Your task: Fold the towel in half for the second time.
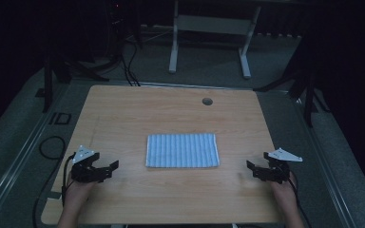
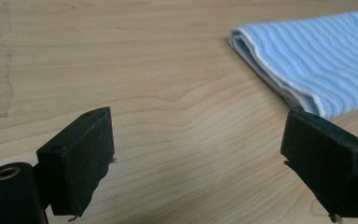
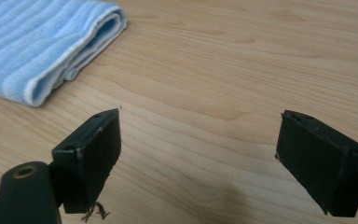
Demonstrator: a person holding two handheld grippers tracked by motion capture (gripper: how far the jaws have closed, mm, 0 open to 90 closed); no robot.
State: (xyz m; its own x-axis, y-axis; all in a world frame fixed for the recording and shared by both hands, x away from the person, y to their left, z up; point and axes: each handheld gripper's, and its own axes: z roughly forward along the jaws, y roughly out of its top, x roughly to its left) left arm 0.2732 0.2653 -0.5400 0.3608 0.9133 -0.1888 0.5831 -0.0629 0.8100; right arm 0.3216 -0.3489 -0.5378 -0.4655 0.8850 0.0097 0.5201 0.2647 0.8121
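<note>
Where the table (image 1: 123, 109) lies bare, a folded blue-and-white striped cloth (image 1: 182, 150).

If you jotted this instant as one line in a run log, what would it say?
left gripper: open, empty, left of towel | right gripper: open, empty, right of towel | folded blue striped towel: flat mid-table, untouched | wooden table

Soft ribbed blue cloth towel (image 1: 182, 150), smooth matt pale wood table (image 1: 171, 109), matt black gripper pads (image 2: 81, 158)
</note>
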